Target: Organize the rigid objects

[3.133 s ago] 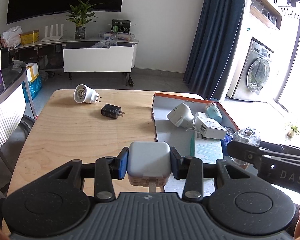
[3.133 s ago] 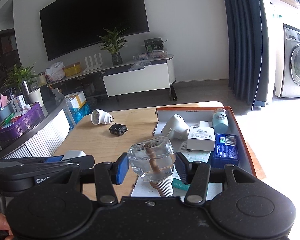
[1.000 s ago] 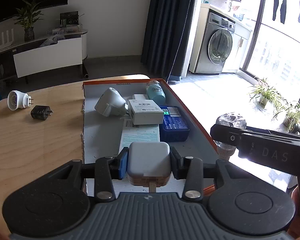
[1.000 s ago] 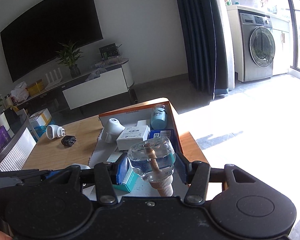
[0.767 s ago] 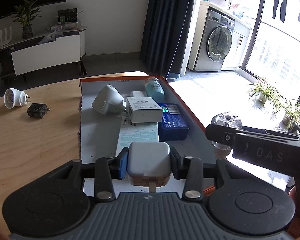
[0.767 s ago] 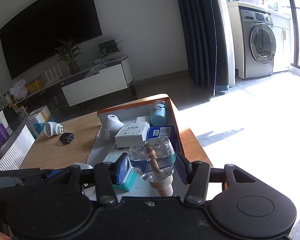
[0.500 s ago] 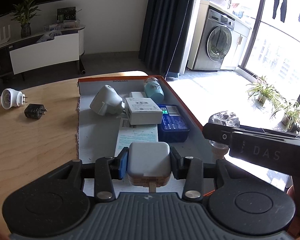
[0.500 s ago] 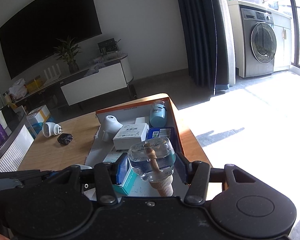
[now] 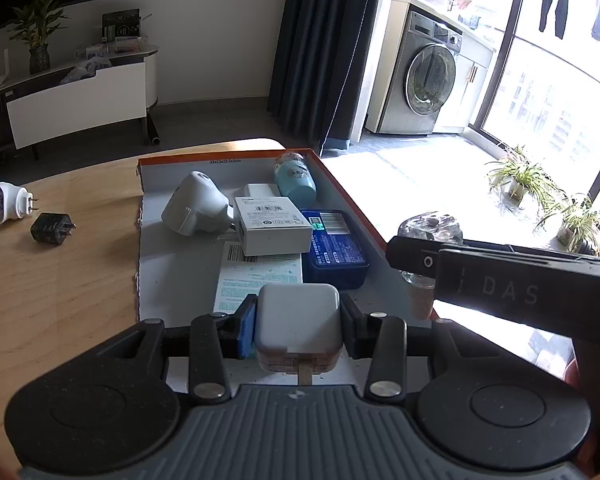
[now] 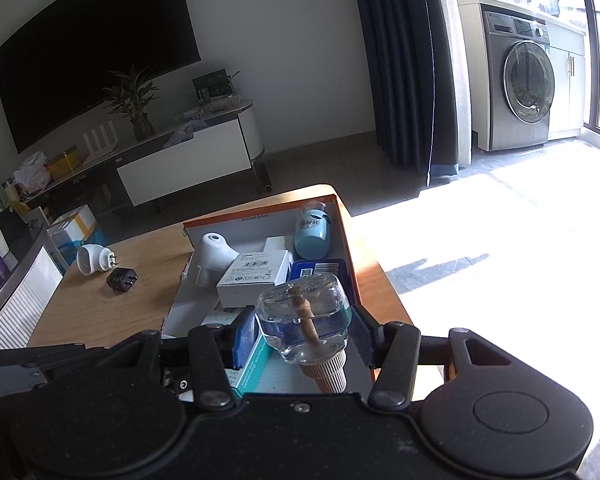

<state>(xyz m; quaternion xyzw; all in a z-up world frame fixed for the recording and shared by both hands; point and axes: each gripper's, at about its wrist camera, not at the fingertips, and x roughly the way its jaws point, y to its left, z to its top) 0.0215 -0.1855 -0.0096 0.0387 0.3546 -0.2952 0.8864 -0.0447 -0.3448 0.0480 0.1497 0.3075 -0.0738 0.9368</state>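
Both hands loaded over the box, and the near end is getting tight!

The left gripper (image 9: 298, 330) is clamped on a white charger (image 9: 298, 316), held above the near end of the orange-rimmed box (image 9: 350, 196) on the table (image 9: 60, 280), while the right gripper (image 10: 302, 338) pinches a clear glass bottle (image 10: 303, 314) with its ribbed cap pointing back, just inside the box's right wall. The risks, as I judge them: the glass is smooth and rounded, so a loose squeeze could let it slip and knock the blue tin (image 9: 334, 246) or roll against the wall. The two tools sit close; lowering both at once could make them collide. The white carton (image 9: 272, 224) and leaflet (image 9: 258, 276) leave little bare floor. A white plug (image 9: 6, 203) and a black plug (image 9: 52, 229) lie out near the table's far left edge, not yet boxed.
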